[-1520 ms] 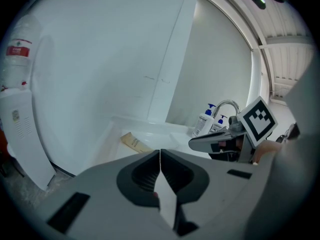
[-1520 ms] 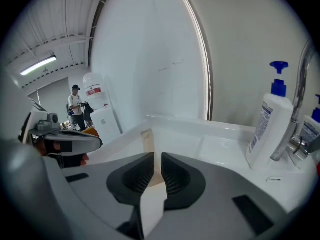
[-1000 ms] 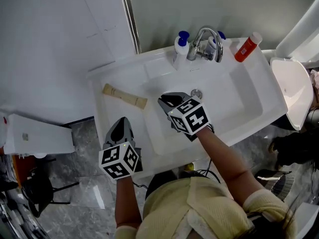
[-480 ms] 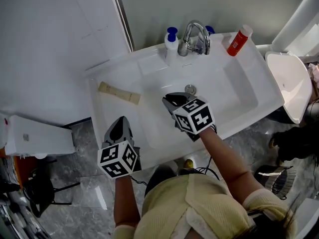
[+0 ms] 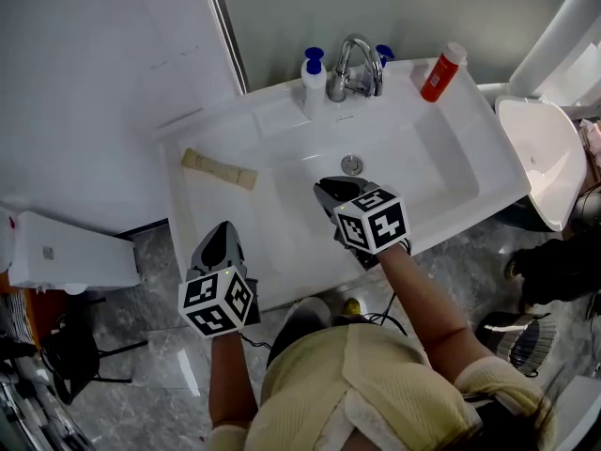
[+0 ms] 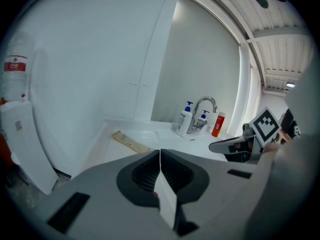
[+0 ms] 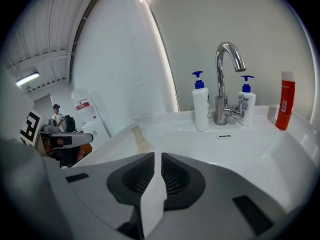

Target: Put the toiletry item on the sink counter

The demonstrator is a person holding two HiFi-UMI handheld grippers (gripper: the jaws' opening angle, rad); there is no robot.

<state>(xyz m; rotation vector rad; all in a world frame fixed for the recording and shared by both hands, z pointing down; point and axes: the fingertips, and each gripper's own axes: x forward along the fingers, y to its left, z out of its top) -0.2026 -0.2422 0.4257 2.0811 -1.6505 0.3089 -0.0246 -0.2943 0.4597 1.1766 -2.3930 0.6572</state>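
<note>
Remaining flat on the sink counter (image 5: pixel 208 212), the toiletry item (image 5: pixel 218 168) has not moved; left gripper (image 5: pixel 223 227) and right gripper (image 5: pixel 331 190) stay pressed together, empty: placement appears complete

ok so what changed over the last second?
The right gripper drew back slightly from the drain toward the person; the rest is head-camera motion. Nothing taken or released. The tan toiletry item stays on the counter, the left gripper off its front edge, both jaws shut.
</note>
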